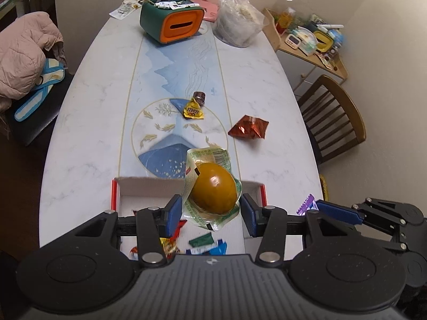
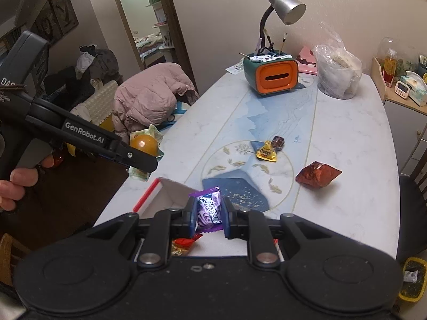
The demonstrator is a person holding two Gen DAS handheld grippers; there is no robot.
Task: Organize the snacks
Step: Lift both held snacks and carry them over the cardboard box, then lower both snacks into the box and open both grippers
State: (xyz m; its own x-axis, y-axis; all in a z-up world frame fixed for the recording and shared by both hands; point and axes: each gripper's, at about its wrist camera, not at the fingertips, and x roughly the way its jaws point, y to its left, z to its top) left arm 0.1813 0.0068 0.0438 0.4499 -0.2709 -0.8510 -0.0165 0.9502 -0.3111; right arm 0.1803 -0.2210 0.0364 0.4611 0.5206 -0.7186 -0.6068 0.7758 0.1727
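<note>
My left gripper [image 1: 210, 209] is shut on an amber, egg-shaped snack in a clear and green wrapper [image 1: 214, 192], held above a white box with red sides [image 1: 149, 186]. The box holds several small wrapped candies [image 1: 205, 241]. My right gripper [image 2: 208, 213] is shut on a purple candy packet [image 2: 209, 209], also above the box [image 2: 170, 190]. On the table lie a yellow M&M's pack [image 1: 192, 110], a brown wrapped chocolate [image 1: 200, 96] and a red-brown foil bag [image 1: 249, 128]. The right wrist view shows the left gripper [image 2: 144, 161] with the amber snack [image 2: 144, 144] at the left.
At the table's far end stand a green and orange organizer [image 1: 173, 24] with pens, a clear plastic bag [image 1: 237, 26] and a desk lamp [image 2: 283, 8]. A pink jacket [image 1: 24, 53] lies on the left chair. A wooden chair [image 1: 333, 117] and a cluttered side cabinet [image 1: 309, 40] are at the right.
</note>
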